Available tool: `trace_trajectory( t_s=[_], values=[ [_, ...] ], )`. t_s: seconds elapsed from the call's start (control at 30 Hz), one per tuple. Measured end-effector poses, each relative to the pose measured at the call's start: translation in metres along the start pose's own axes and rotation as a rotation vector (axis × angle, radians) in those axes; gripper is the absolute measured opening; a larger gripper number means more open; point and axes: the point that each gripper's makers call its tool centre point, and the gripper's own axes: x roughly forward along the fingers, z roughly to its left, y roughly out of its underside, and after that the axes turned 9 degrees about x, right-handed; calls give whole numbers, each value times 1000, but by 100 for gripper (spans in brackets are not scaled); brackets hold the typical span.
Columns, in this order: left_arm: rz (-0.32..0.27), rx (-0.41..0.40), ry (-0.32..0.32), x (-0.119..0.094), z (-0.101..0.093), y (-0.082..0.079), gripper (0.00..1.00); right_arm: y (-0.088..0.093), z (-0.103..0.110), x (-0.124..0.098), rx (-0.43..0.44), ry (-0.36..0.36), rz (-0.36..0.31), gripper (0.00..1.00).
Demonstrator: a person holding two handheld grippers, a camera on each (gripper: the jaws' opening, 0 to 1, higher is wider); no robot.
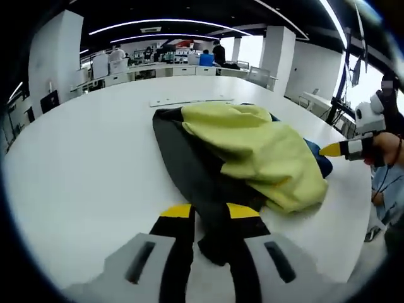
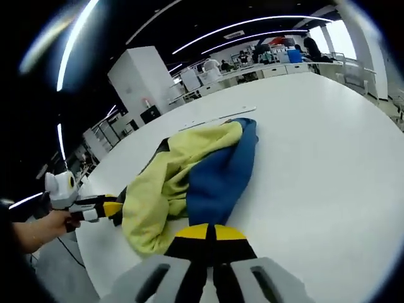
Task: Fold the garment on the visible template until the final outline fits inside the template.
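Garment point(image 1: 252, 151) on white table point(image 1: 88, 164), unlabelled, pinched by both closed tools.

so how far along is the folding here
Early. Done: the garment is on the white table, bunched in a heap. In hand: the left gripper pinches its black edge, and the right gripper looks shut on its blue edge. Left: all folding; the template cannot be made out.

1. A broad white tabletop point(image 1: 82, 158) with a rounded edge.
2. Dark ceiling crossed by long curved light strips point(image 1: 164, 25) — bright white.
3. White square pillars point(image 2: 142, 79) stand behind.
4. Far desks point(image 1: 158, 71) with people working; bright windows point(image 1: 252, 50) beyond.
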Motion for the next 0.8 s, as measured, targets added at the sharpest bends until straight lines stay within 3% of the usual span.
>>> trace_trajectory(
  t_s=[0.07,0.17,0.4,0.8],
  values=[
    [-6,-8,-6,0,1,0,0,-3,0,-2,-6,0,-5,0],
    [-16,-41,-29,-1,6,0,0,-11,-3,-5,-19,9,-23,0],
    [-24,-22,-48,-9,21,-6,0,-28,-18,-15,-56,42,-48,0],
    [-11,-27,-167,-30,88,-13,0,-71,-75,-34,-155,176,-66,0]
  ],
)
